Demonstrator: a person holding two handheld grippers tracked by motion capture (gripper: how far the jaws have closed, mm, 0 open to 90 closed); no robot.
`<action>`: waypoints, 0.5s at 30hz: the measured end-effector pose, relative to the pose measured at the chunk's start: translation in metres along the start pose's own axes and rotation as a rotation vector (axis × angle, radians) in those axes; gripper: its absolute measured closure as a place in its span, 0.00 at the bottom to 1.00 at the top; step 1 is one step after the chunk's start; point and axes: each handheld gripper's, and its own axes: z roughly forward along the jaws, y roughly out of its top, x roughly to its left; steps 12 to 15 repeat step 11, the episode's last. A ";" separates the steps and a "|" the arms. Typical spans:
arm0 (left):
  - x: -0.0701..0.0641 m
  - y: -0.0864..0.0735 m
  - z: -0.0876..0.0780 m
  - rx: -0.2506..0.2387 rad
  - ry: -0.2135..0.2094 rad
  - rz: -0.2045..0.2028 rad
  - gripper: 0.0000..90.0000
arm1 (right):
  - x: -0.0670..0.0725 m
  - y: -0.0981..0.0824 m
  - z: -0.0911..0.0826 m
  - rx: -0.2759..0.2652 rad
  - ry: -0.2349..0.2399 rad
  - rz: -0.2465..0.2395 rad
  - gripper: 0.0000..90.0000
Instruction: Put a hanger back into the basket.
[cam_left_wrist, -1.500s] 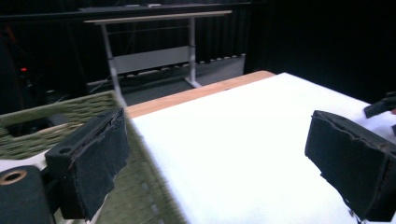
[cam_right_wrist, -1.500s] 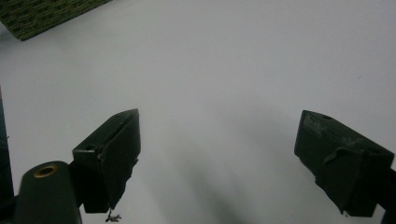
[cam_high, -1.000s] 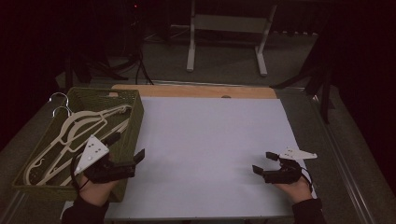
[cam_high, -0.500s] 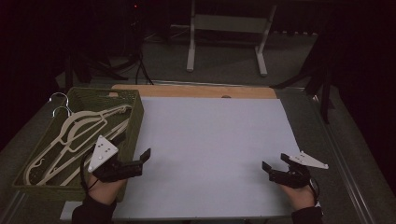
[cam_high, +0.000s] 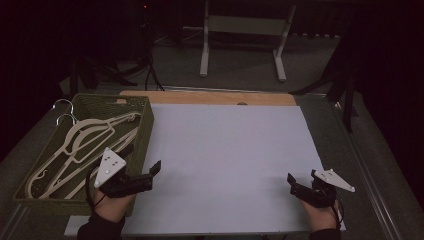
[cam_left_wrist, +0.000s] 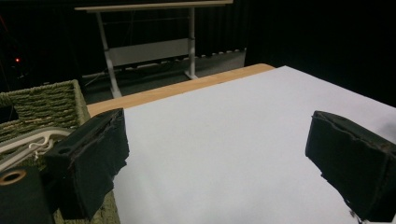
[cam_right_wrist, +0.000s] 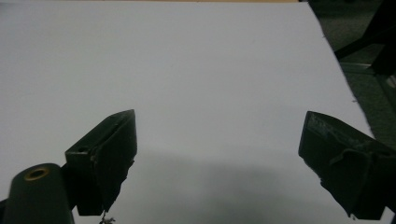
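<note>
My left gripper (cam_high: 144, 165) hovers at the near left of the white sheet (cam_high: 225, 150), beside the right wall of a green woven basket (cam_high: 112, 98). Its jaws stand wide open with nothing between them, as the left gripper view (cam_left_wrist: 219, 158) confirms. Several cream hangers (cam_high: 82, 140) lie in the basket, and one (cam_left_wrist: 32, 139) shows by the left jaw. My right gripper (cam_high: 302, 177) is low over the sheet's near right corner. It is also open and empty (cam_right_wrist: 224, 154), above bare white sheet (cam_right_wrist: 210, 70).
A bare wooden strip (cam_high: 210, 97) runs along the table's far edge. A white metal stand (cam_high: 240, 30) is on the floor behind the table. Dark stand legs (cam_high: 340, 85) are at the far right, and the table's metal rim (cam_high: 370, 170) runs along the right.
My left gripper has slid a little to the right, off the basket's edge towards the sheet. The right gripper has shifted right and nearer the front edge. Both have stayed open.
</note>
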 end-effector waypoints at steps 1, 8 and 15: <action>0.000 0.000 0.000 0.000 -0.001 0.001 0.07 | 0.000 -0.001 0.001 0.003 0.001 0.006 0.13; -0.004 0.001 -0.003 -0.010 -0.014 0.004 0.07 | 0.004 0.000 0.002 -0.010 0.043 0.023 0.13; -0.004 0.001 -0.004 -0.009 -0.017 0.003 0.07 | 0.007 0.001 0.001 -0.019 0.049 0.016 0.12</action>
